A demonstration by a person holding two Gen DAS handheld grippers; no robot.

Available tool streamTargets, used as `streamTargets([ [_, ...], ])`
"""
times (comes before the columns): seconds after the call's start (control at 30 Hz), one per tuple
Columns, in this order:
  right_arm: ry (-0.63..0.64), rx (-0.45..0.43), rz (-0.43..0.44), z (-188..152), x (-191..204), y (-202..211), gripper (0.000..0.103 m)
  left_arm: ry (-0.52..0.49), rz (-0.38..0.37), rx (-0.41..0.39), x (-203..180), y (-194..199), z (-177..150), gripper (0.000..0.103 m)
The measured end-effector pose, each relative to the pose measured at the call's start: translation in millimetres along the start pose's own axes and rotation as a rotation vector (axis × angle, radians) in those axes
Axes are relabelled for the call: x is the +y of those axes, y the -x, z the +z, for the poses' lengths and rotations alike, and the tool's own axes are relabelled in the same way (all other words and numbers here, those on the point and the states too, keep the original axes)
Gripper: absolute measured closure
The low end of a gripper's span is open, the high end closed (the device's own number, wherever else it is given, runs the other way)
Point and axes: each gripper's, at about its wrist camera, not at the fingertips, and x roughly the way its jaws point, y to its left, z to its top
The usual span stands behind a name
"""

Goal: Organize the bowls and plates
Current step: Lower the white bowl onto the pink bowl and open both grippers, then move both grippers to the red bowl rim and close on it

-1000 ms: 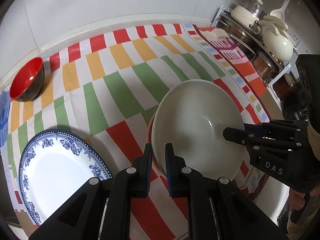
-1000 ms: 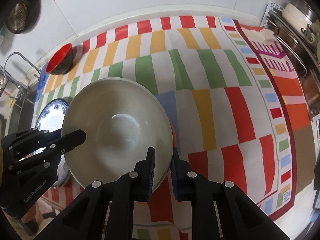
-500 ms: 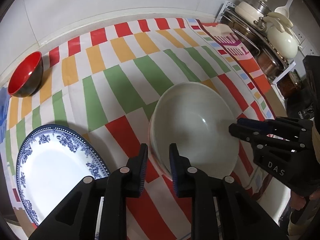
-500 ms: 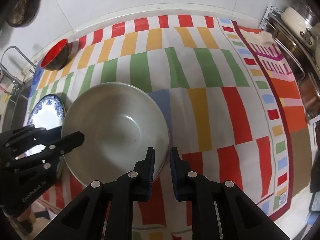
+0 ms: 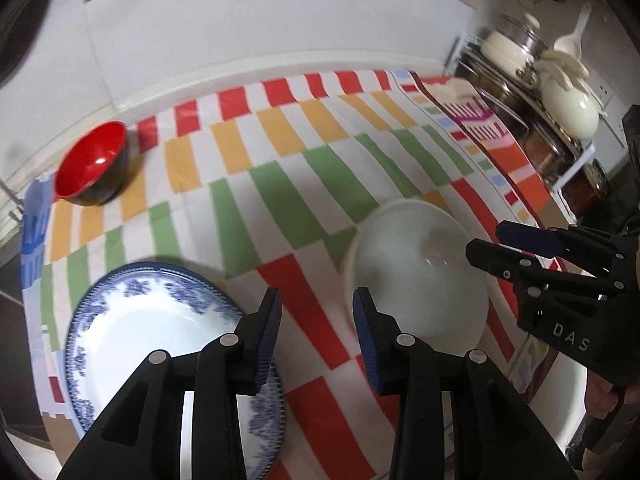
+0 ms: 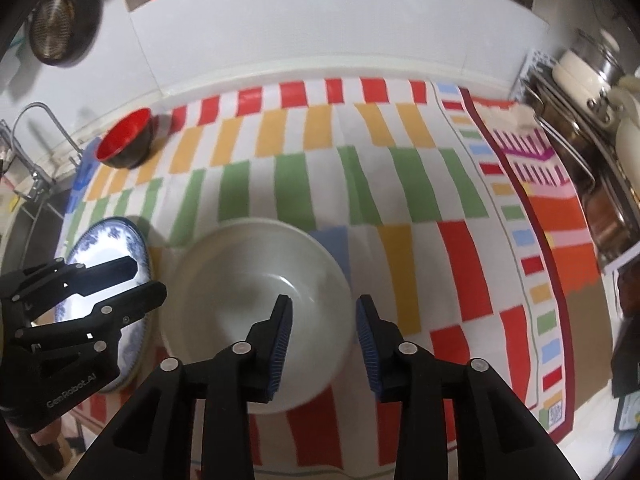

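Note:
A big white bowl rests on the striped cloth. To its left lies a blue-patterned white plate. A small red bowl stands at the far left near the wall. My left gripper hovers by the white bowl's left rim; its jaws are opening, with only cloth in the gap. My right gripper hangs over the bowl's near right rim; its jaws are opening too, with the rim showing in the gap and the pads clear of it.
The striped cloth covers the counter up to a white wall. A rack of pots and a ladle stands at the right edge. A tap and sink lie to the left, with a strainer hanging above.
Both grippers were shut on the white bowl's rim, one on each side. Both have let go and drawn back a little, their jaws now apart. The bowl stays on the cloth.

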Motion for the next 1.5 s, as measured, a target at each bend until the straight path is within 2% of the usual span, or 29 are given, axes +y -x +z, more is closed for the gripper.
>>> streamTargets([
  [0.1,0.024,-0.038,0.018,6,14,6,0.053,0.019,0.021,-0.031,13,12,1,0.062],
  [0.17,0.038,-0.045,0.034,10,25,8,0.053,0.038,0.039,-0.052,24,20,1,0.052],
  [0.37,0.075,-0.099,0.077,23,60,13,0.053,0.09,0.105,-0.104,61,43,-1,0.041],
  [0.47,0.086,-0.122,0.083,33,78,11,0.047,0.116,0.148,-0.124,83,52,-2,0.04],
  [0.67,0.151,-0.143,0.117,57,123,7,0.047,0.135,0.212,-0.159,121,71,-4,0.04],
  [0.97,0.21,-0.176,0.175,85,170,10,0.047,0.15,0.252,-0.189,165,91,2,0.04],
  [1.5,0.272,-0.19,0.206,146,211,-26,0.047,0.168,0.253,-0.174,225,69,39,0.041],
])
